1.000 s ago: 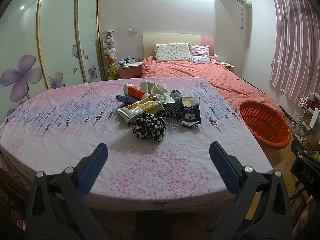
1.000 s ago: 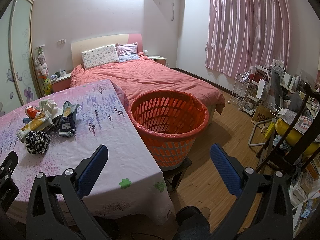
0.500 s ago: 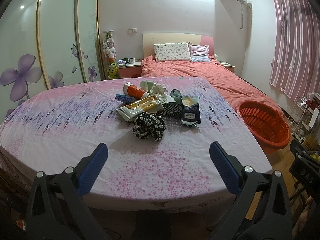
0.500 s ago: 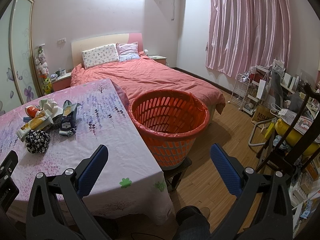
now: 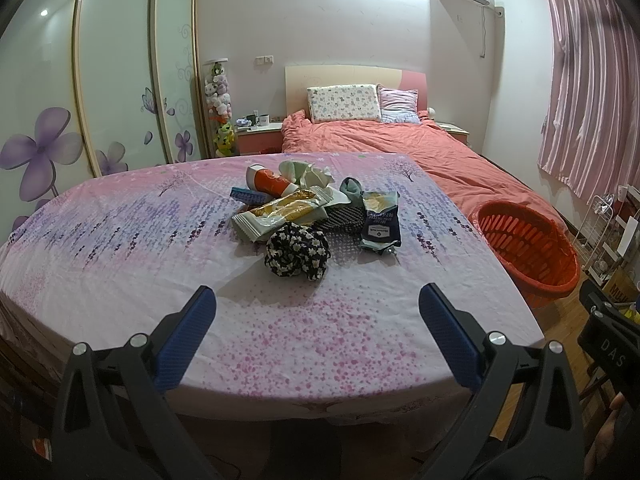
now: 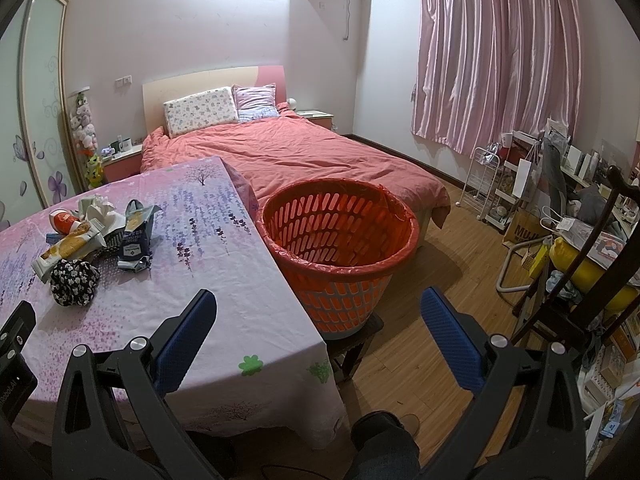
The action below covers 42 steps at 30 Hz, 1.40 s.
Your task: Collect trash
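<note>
A pile of trash lies mid-table: a black-and-white crumpled ball [image 5: 297,252], a yellow snack wrapper [image 5: 280,213], a dark blue packet [image 5: 380,222], an orange-and-white cup [image 5: 266,179] on its side, white tissue [image 5: 310,174] and a blue strip [image 5: 248,197]. The pile also shows in the right wrist view [image 6: 92,240]. An orange laundry basket [image 6: 340,248] with a red liner stands beside the table's right edge. My left gripper [image 5: 318,320] is open and empty, short of the pile over the table's front. My right gripper [image 6: 318,324] is open and empty, near the basket.
The table [image 5: 120,240] has a pink and purple floral cloth. A bed [image 6: 304,152] with a coral cover lies behind. A wardrobe [image 5: 112,80] stands at left. Pink curtains [image 6: 496,60], a white rack [image 6: 492,184] and clutter fill the right. A wooden floor [image 6: 448,264] lies around the basket.
</note>
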{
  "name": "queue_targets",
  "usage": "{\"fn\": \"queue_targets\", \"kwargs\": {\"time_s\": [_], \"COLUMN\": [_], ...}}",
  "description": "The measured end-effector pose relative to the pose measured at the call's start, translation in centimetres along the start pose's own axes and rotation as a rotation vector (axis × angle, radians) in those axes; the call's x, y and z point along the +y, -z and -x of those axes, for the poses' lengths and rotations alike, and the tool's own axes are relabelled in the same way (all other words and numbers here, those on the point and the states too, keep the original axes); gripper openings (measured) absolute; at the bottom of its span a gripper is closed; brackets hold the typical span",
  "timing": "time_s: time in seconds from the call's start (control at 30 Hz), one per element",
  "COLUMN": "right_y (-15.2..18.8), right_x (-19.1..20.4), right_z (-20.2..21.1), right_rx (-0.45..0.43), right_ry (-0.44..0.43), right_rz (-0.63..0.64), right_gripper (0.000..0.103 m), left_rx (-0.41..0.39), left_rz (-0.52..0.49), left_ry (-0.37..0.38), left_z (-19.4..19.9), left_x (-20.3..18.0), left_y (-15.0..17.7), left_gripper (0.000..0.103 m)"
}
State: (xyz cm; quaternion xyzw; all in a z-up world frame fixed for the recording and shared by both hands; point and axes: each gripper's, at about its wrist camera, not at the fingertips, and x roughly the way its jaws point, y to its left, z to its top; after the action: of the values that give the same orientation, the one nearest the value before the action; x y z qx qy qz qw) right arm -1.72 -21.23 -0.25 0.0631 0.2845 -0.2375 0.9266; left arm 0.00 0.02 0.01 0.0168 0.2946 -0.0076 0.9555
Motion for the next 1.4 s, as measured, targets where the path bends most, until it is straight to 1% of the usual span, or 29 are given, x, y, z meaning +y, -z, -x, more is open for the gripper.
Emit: {"fn": "queue_targets", "kwargs": {"time_s": [1.33,1.4], "right_y": [0.11,0.12], "right_x": [-0.09,-0.04], "right_z": [-0.35,-0.42], "right_rx": [0.002,0.001], "right_ry": [-0.001,-0.009], "right_rz": [0.001,0.001], "right_gripper": [0.101,0.101], "left_rx": [0.004,0.007], "left_rz": [0.004,0.011], "left_ry": [-0.003,-0.007], "left_z": [0.1,0.42], "left_x": [0.12,-0.48], "left_y": [0.02,0.6], "left_gripper": [0.099,0.099]}}
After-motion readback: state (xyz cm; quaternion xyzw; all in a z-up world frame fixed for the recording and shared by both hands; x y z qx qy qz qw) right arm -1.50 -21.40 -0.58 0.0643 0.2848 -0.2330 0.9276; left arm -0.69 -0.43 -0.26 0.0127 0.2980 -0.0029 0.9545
